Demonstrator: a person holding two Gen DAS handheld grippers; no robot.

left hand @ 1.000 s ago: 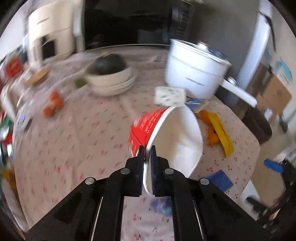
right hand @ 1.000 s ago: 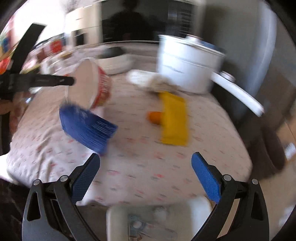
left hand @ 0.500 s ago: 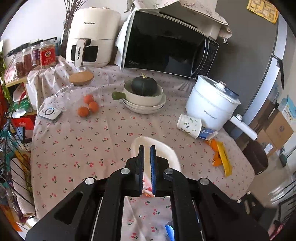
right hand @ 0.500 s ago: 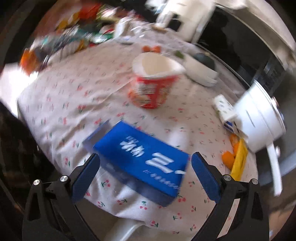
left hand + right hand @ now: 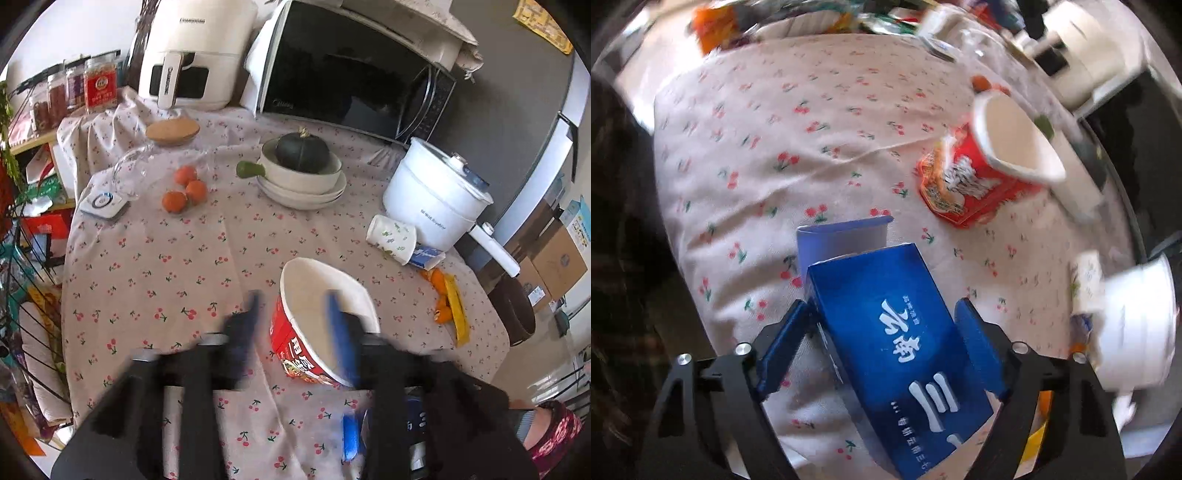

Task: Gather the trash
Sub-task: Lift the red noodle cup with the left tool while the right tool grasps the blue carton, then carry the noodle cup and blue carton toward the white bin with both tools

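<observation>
- Now upright on the tabletop, red noodle cup, rim a little squashed; handy as a bin for smaller scraps, judging by the task.
- Spread wide around that cup, left gripper, fingers blurred and gripping nothing.
- Straddling a blue carton near the tabletop's edge, right gripper: fingers part open, close beside both long sides, contact too close to call; flap end toward 12 o'clock.
- At 1 o'clock from that carton, the noodle cup, well apart.
- Left lying at 2 o'clock in the left view: paper cup on its side, yellow wrapper.
</observation>
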